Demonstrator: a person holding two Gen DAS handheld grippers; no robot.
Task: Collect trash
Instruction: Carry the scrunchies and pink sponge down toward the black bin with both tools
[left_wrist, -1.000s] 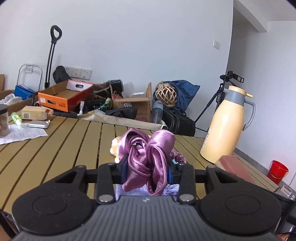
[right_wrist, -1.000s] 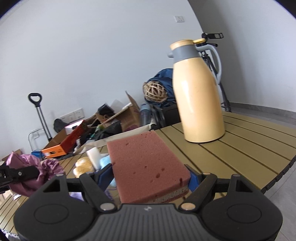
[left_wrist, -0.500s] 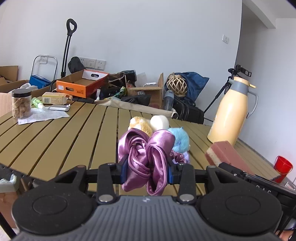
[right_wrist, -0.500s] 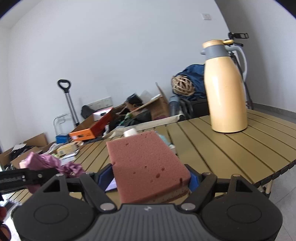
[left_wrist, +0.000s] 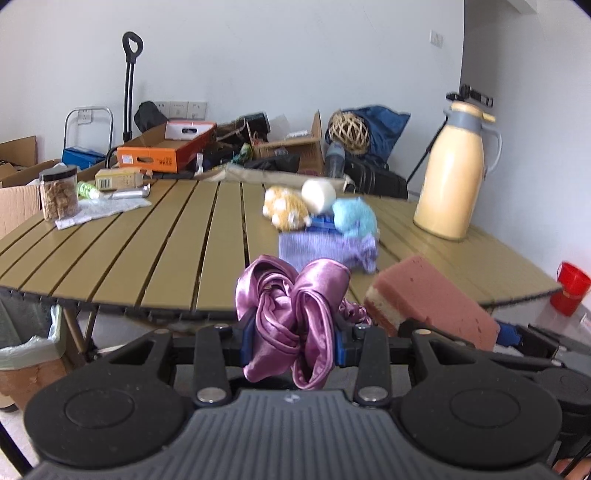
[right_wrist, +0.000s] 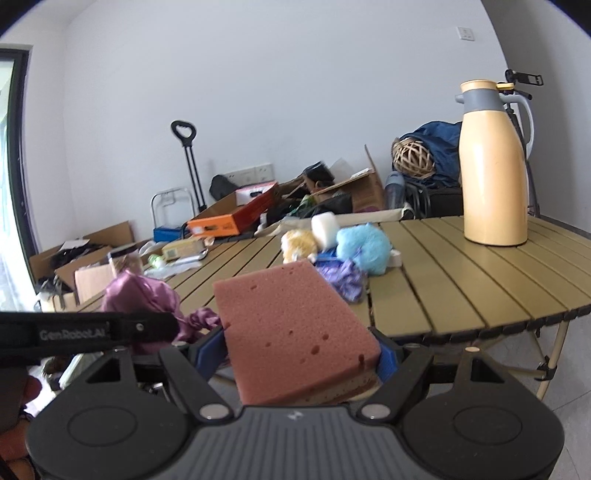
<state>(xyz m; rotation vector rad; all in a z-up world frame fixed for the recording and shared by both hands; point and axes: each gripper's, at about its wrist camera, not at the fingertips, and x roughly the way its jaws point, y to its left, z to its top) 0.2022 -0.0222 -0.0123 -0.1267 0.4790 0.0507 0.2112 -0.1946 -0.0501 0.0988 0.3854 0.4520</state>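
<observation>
Gripping purple satin cloth (left_wrist: 291, 325), left tool (left_wrist: 291, 345); right tool (right_wrist: 301, 363) clamps pink sponge (right_wrist: 291, 328).

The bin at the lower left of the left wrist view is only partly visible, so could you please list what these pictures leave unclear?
- Bin, left wrist view: cut by the frame edge and the table; contents unseen.
- Blue packet, left wrist view: covered by the blurred plush toys.
- Jar, right wrist view: blurred, partly behind the purple satin cloth.
- Left claw, right wrist view: only one side shows.
</observation>
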